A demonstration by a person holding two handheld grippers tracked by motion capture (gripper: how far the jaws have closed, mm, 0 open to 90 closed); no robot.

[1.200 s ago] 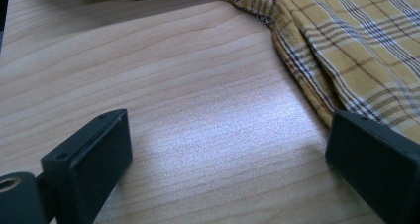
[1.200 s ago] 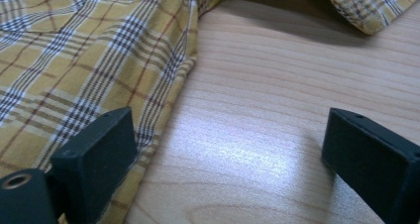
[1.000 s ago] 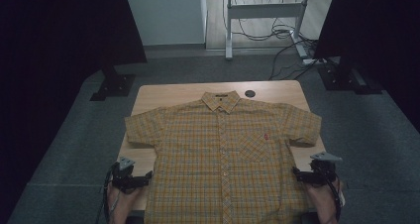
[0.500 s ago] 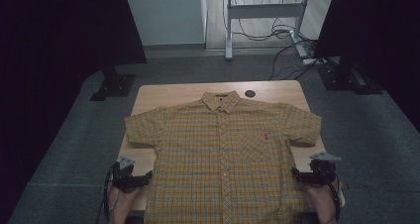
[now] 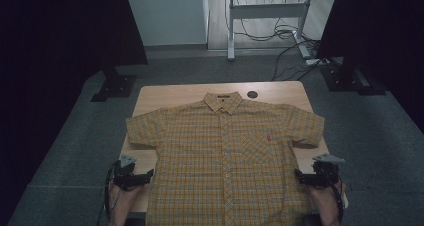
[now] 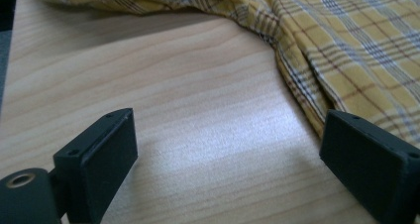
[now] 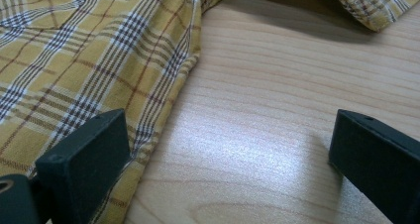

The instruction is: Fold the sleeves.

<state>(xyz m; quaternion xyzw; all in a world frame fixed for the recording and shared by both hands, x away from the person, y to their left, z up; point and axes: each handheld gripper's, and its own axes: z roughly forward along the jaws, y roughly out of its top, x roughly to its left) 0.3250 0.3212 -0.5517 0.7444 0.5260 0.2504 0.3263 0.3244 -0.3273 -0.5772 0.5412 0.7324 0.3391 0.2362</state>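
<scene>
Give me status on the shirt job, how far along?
Done: the shirt lies spread flat on the table, buttoned, collar away from the person, both sleeves out. In hand: the left gripper and right gripper sit open at the shirt's two side edges near the hem, each with one jaw at the fabric edge, nothing gripped. Left: no fold shows, so probably the whole fold.

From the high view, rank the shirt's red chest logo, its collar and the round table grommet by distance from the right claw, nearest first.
From the right claw:
1. Red chest logo, on the shirt's pocket side.
2. Collar, at the shirt's top centre.
3. Round grommet, on the bare table beyond the collar.
</scene>
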